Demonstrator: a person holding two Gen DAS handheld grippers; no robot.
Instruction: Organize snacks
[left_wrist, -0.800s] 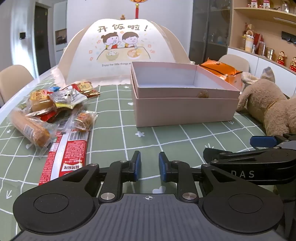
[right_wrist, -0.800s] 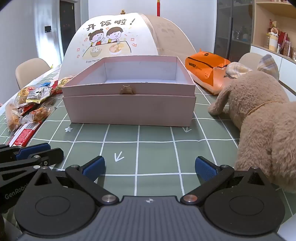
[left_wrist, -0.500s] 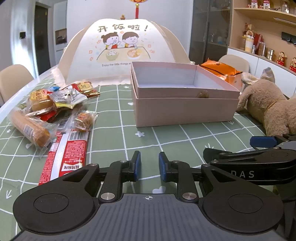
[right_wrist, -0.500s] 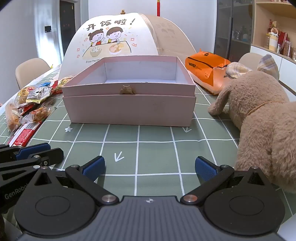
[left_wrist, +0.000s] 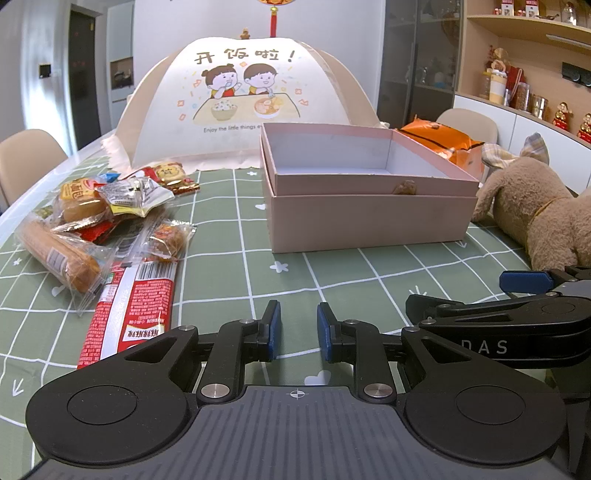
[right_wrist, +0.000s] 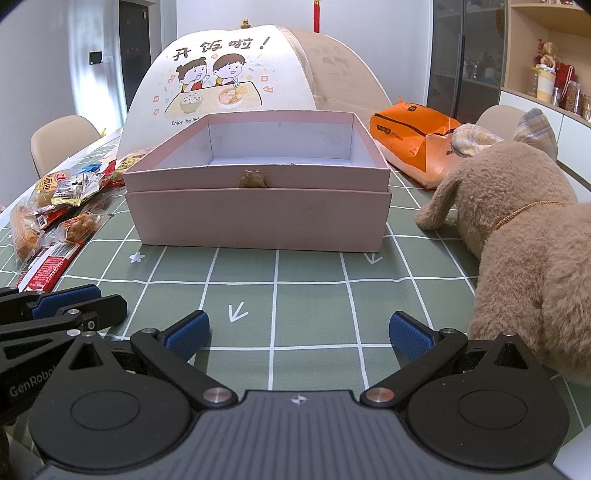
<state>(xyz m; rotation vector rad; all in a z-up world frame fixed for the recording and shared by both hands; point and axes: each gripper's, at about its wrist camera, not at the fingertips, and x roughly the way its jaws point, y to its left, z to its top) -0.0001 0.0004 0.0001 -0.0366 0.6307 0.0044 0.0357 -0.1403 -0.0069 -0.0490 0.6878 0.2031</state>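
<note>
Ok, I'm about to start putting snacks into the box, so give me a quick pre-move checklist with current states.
1. Pink cardboard box open, no lid on: ok.
2. Box interior free for snacks: ok, the part that shows is bare.
3. Pile of wrapped snacks reachable, left of box: ok.
4. Right gripper open, nothing between its jaws: ok.
5. Left gripper open enough to grasp: not ok, nearly shut.
6. Brown plush dog apart from box: ok.

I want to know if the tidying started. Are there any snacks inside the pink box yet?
No, the pink box shows only its bare white inside, and the wrapped snacks lie in a pile on the table to its left.
</note>
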